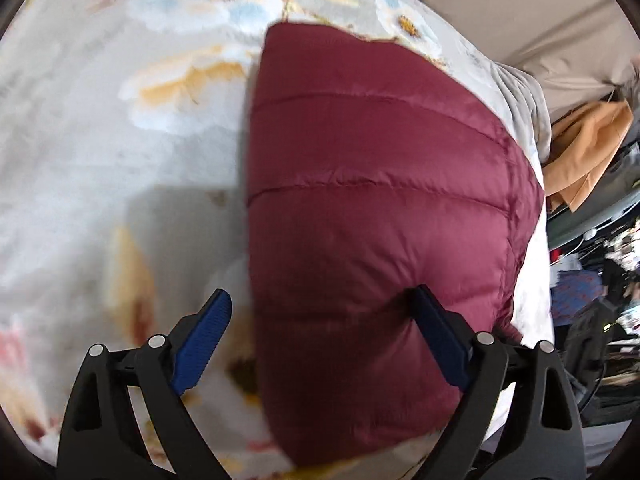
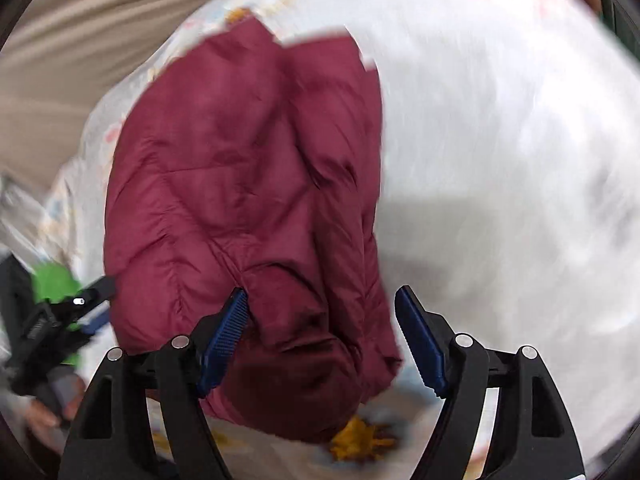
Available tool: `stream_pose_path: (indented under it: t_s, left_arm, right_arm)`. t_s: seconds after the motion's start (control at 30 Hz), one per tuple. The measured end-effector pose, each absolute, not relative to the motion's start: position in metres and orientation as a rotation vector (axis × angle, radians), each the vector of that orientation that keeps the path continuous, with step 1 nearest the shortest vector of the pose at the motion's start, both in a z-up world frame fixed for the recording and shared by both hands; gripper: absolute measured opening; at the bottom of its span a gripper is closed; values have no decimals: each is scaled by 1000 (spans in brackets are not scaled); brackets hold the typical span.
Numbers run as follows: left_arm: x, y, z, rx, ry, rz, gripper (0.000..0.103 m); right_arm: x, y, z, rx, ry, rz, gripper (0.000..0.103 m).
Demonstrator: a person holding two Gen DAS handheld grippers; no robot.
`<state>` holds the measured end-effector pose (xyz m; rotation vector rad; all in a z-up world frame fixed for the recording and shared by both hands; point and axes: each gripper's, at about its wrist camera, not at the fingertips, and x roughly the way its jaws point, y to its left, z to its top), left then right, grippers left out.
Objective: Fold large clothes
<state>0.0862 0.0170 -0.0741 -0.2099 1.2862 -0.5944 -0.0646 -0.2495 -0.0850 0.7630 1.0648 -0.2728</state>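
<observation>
Across the middle of both views lies the maroon quilted puffer jacket (image 1: 380, 200), already folded into a thick bundle on the floral blanket (image 1: 120, 140) that covers the bed. My left gripper (image 1: 320, 340) stands wide open over the bundle's lower left edge; its right-hand pad seems to touch the padding, yet nothing is clamped. My right gripper (image 2: 322, 340) is just as wide, with the bundle's lower end, a rumpled lump of cloth, loose between the jaws and held by neither. I judge a fold has just been laid down and let go. Next I would either pat the puffy bundle flat or take its lower end for one more fold; the filling looks springy and may push back open. In the left view, an orange garment (image 1: 588, 152) and dark clutter sit at the right edge, well clear. In the right view, my other gripper shows at the lower left, just beside the jacket.
</observation>
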Motion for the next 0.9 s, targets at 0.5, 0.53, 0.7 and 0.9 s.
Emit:
stream_pose_path:
  t_s: [0.5, 0.53, 0.7, 0.9]
  left_arm:
    - [89, -30, -58, -150, 1252, -677, 60]
    - [87, -33, -48, -130, 1232, -685, 52]
    - [76, -46, 19, -57, 1085, -764, 40]
    - [55, -54, 101, -13, 886, -878, 40]
  right_arm:
    - [-40, -253, -107, 1002, 1009, -95, 31]
    - [-40, -249, -102, 989, 1000, -92, 29]
    - [-42, -231, -51, 920, 908, -81, 21]
    - [-58, -217, 28, 836, 736, -91, 20]
